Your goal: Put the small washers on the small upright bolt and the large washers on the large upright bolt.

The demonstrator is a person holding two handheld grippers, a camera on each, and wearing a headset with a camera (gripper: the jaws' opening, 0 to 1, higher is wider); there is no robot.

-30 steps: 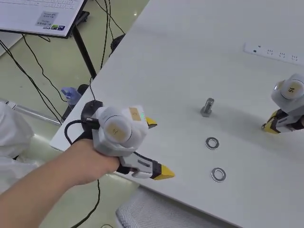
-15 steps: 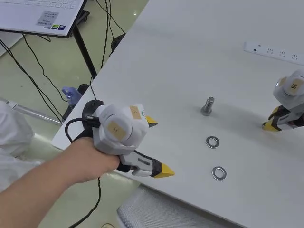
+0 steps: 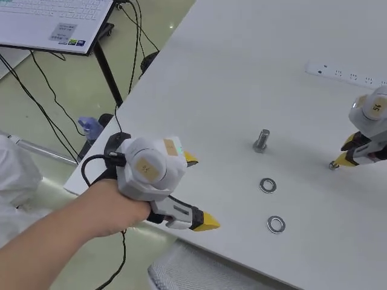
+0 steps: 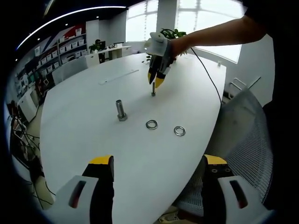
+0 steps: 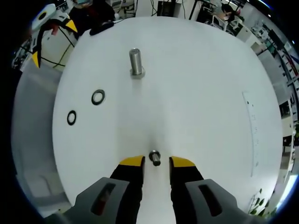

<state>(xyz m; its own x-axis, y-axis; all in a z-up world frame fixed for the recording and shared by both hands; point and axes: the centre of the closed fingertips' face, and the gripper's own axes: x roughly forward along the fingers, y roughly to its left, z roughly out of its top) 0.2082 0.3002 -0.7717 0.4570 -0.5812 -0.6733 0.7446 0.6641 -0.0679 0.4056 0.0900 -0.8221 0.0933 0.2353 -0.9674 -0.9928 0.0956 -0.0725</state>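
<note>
A large bolt (image 3: pixel 261 140) (image 4: pixel 121 110) (image 5: pixel 135 63) stands upright in the middle of the white table (image 3: pixel 242 72). Two washers (image 3: pixel 268 185) (image 3: pixel 276 225) lie flat in front of it, nearer the table's edge; they are also in the left gripper view (image 4: pixel 151 124) (image 4: pixel 180 131). The small bolt (image 3: pixel 333 164) (image 5: pixel 154 157) stands upright between the tips of my right gripper (image 3: pixel 344 160) (image 5: pixel 157 162), whose jaws are slightly apart with a gap on each side of it. My left gripper (image 3: pixel 199 190) (image 4: pixel 158 161) hovers wide open at the table's near left edge, holding nothing.
A white power strip (image 3: pixel 347 77) lies at the far right of the table. A laptop (image 3: pixel 48 21) sits on a stand off the table's left, with cables hanging below. A grey mesh chair (image 3: pixel 199 272) stands under the near edge.
The small bolt now shows standing free at the right gripper's tips; before, those tips hid it. The left gripper has barely moved. The head camera shifted slightly.
</note>
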